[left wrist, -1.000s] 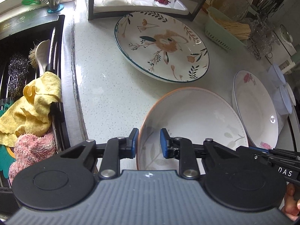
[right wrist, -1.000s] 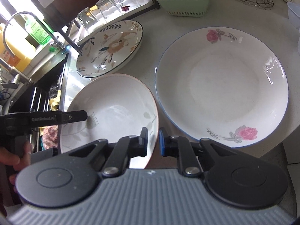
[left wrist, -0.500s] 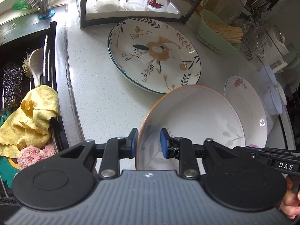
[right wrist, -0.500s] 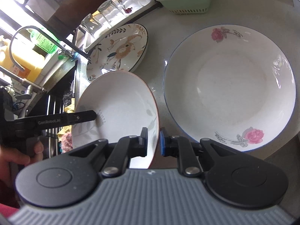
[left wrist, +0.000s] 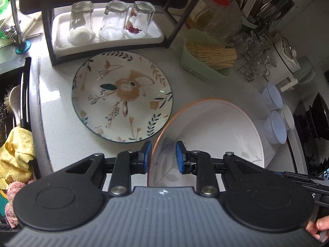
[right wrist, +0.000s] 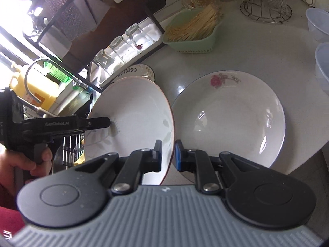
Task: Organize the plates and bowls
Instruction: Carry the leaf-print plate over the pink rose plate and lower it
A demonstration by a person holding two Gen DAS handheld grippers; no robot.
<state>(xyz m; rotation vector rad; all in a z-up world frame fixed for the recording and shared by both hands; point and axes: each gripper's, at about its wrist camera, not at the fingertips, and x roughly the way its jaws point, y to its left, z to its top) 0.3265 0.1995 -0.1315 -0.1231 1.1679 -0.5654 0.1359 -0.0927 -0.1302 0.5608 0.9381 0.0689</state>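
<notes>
Three plates: orange-rimmed plate (left wrist: 209,135) tilted, lifted off counter (left wrist: 61,127), held at opposite rims by both claws. Left gripper (left wrist: 163,156) nearly closed, pinching its near rim; right gripper (right wrist: 167,154) likewise. Leaf-pattern plate (left wrist: 122,95) ahead-left of left claw; rose plate (right wrist: 230,115) ahead-right of right claw. Three upturned glasses (left wrist: 112,22) beyond.

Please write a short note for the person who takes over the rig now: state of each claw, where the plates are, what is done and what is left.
Left claw: shut on the near rim of the orange-rimmed plate.
Right claw: shut on the same plate's opposite rim.
The plate is lifted and tilted above the counter.
Rose plate lies flat on the counter, to the right.
Leaf-pattern plate lies flat before the glass rack.
Done: one plate picked up. Left: set it down, probably stacked on another; nothing is stacked yet.
</notes>
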